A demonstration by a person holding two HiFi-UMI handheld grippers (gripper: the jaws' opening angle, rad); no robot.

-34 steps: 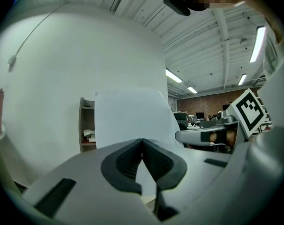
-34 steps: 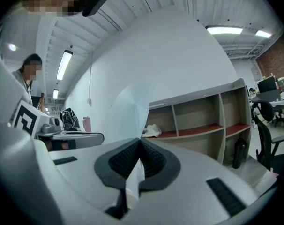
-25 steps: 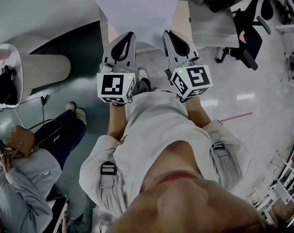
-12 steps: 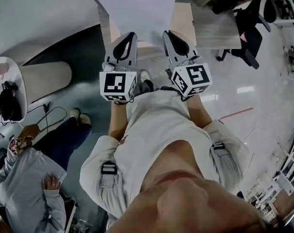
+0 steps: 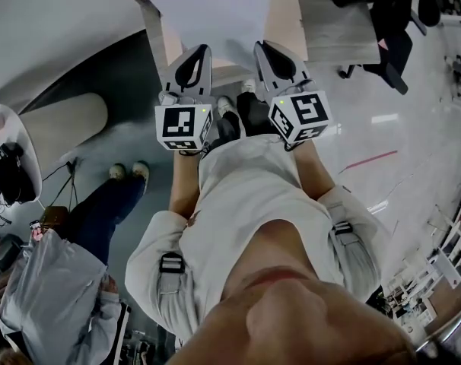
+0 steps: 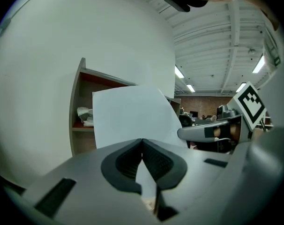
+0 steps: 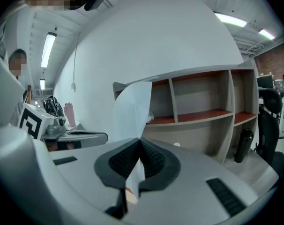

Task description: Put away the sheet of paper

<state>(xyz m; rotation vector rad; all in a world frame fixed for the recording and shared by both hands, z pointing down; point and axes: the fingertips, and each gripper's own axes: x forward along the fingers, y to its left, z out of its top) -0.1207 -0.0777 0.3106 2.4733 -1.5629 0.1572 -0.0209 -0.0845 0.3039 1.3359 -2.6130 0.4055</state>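
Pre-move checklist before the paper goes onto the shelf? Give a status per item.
1. Left tongs shut on the sheet of paper: ok.
2. Right tongs shut on the sheet: ok.
3. Sheet spans both tongs untorn in the head view: ok.
4. Sheet flat: cannot tell; it looks bowed in the right gripper view.
5. Shelf ahead has an empty compartment: ok.
6. Sheet's far edge apart from the shelf: cannot tell.
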